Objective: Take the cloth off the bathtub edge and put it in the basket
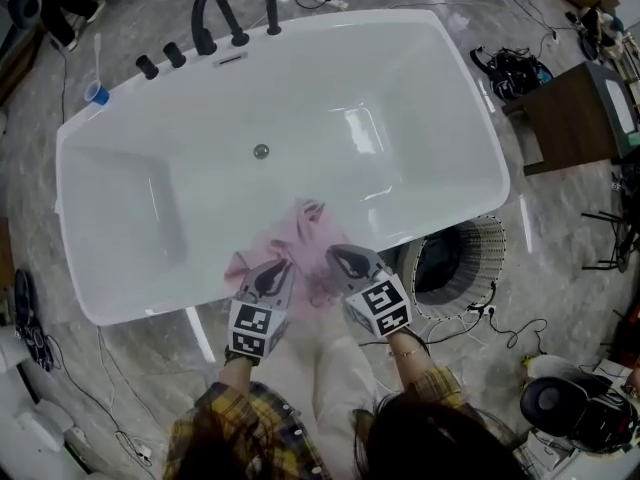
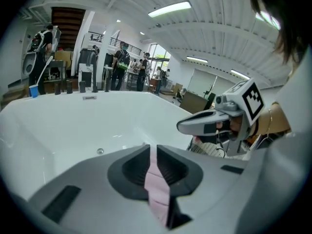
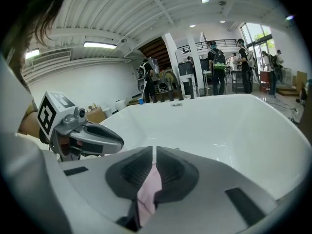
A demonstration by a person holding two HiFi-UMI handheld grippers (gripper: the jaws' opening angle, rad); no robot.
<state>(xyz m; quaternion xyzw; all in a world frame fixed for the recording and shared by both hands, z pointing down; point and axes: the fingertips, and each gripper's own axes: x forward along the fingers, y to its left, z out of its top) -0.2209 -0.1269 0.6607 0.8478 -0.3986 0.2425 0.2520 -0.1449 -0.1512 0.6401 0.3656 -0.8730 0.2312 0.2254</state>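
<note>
Pink cloth (image 1: 300, 236) on bathtub (image 1: 420, 88) near edge, pinched by left gripper (image 1: 280, 268) and right gripper (image 1: 340, 258) fingers, both clamped shut on it; basket (image 1: 492, 243) just right, cables (image 1: 515, 333) around.

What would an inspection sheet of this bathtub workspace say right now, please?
Surface: white bathtub, dry and bare inside.
Job's things: pink cloth draped over the tub's near edge; woven basket on the floor at the tub's right, no cloth in it.
Clutter: blue cup at the far left corner; black faucet on the far rim.
Grippers: left tongs and right tongs both shut on the cloth, side by side.
Cables: black cable on the floor beside the basket.
Surroundings: wooden table at right; people standing beyond the tub.
</note>
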